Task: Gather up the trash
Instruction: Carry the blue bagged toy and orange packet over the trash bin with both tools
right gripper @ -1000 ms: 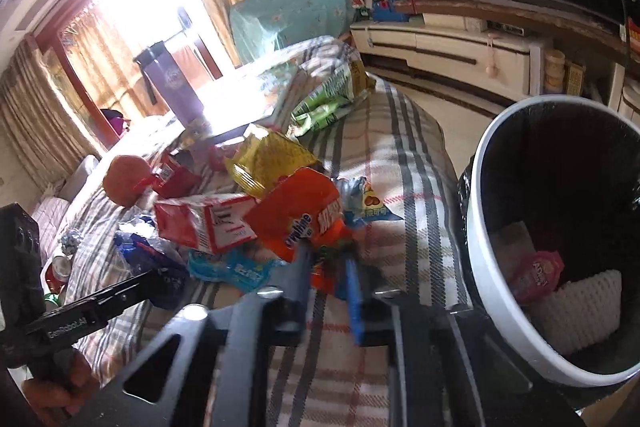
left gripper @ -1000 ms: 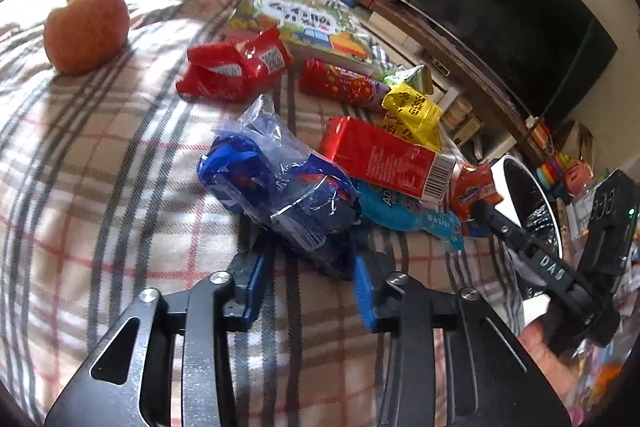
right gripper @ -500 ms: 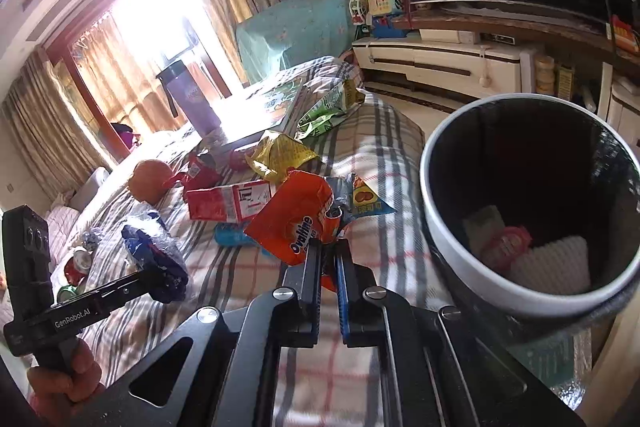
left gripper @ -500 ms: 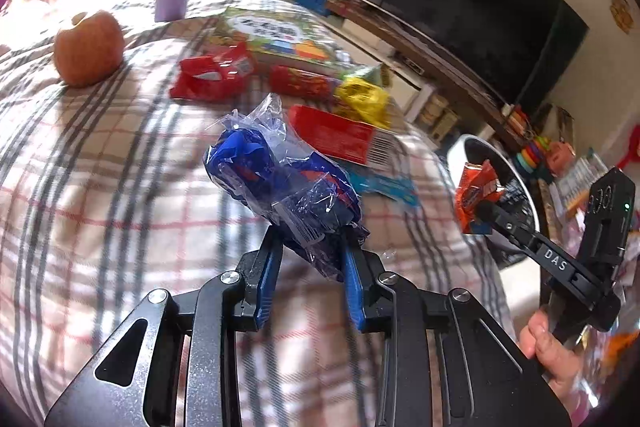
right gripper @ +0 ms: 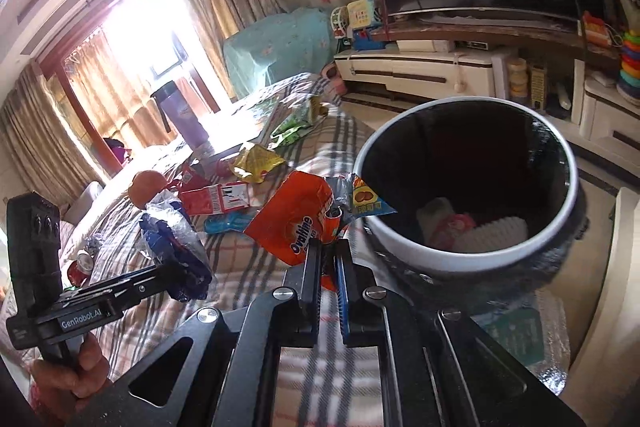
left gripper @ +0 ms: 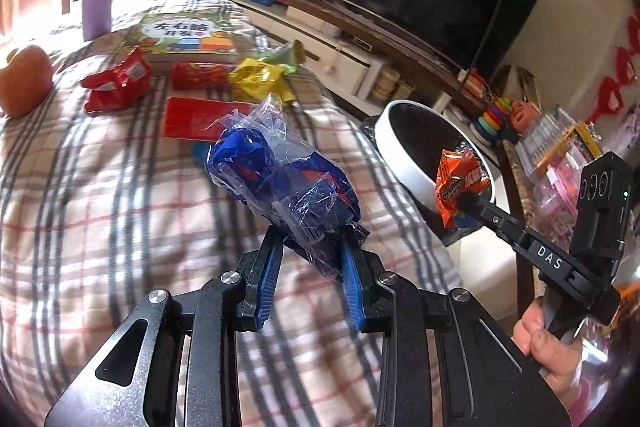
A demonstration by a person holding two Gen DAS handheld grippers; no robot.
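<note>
A: Compared with a second earlier, both claws have risen off the plaid bed cover [left gripper: 100,187]. The left claw [left gripper: 310,259], whose jaws have just been closing, now carries the blue wrapper bundle [left gripper: 280,179] clear of the bed; before, that bundle lay on the cover.

B: And the right claw [right gripper: 329,263]?

A: Its jaws are pinched tight on the orange Ovaltine packet [right gripper: 298,219], which has moved from above the bed toward the white-rimmed trash bin [right gripper: 472,255]. The packet now hangs just beside the bin's near rim, not yet inside.

B: What does the bin hold?

A: A pink wrapper [right gripper: 454,227] and a white ribbed item [right gripper: 500,229] lie at the bottom.

B: Which litter remains on the bed?

A: A red carton [left gripper: 200,115], a red crumpled packet [left gripper: 118,85], a yellow packet [left gripper: 260,81], a green packet [right gripper: 296,123] and a light-blue wrapper [right gripper: 228,223]. An orange fruit [left gripper: 24,85] and a picture book [left gripper: 184,39] lie farther back.
</note>
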